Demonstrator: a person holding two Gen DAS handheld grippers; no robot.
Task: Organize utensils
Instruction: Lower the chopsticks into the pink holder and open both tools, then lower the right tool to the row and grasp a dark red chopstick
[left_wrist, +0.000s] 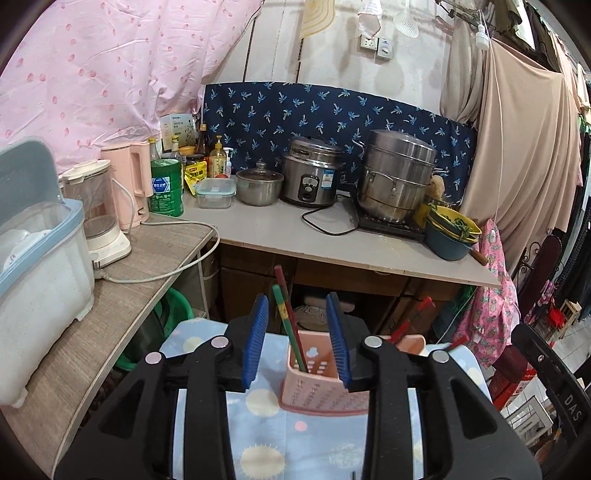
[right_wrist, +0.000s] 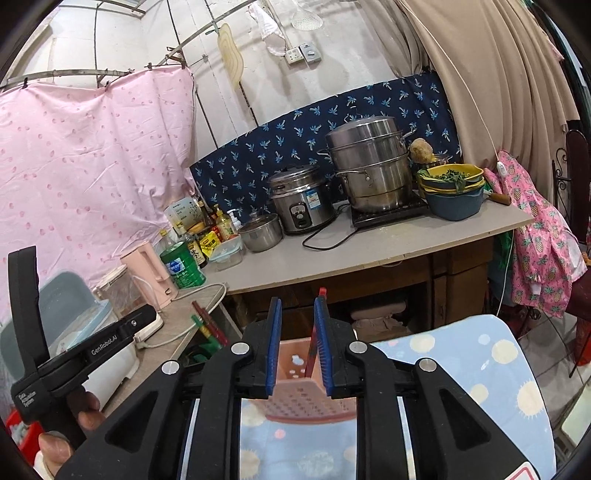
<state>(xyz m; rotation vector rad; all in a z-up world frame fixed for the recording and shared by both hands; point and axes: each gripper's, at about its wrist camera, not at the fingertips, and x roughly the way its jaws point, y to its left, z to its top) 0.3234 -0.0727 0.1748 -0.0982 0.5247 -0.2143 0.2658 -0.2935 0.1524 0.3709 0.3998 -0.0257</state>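
Observation:
A pink perforated utensil holder (left_wrist: 321, 373) stands on a blue spotted cloth (left_wrist: 266, 424). Red and green chopsticks (left_wrist: 286, 317) stand in its left compartment and lean left. They rise between the blue pads of my left gripper (left_wrist: 297, 301), which is open and touches neither stick. In the right wrist view the holder (right_wrist: 295, 373) sits just beyond my right gripper (right_wrist: 298, 306). A red chopstick (right_wrist: 318, 325) stands in the holder along the right pad; the left pad is apart from it, so the jaws are open. More red chopsticks (left_wrist: 410, 319) lean right.
Behind the holder runs a grey counter (left_wrist: 369, 243) with a rice cooker (left_wrist: 310, 171), a steamer pot (left_wrist: 397, 173), stacked bowls (left_wrist: 452, 232) and bottles. On the left worktop (left_wrist: 155, 251) stand a blender, a pink kettle and a lidded bin (left_wrist: 40, 258). A hand (right_wrist: 85, 413) holds the left tool.

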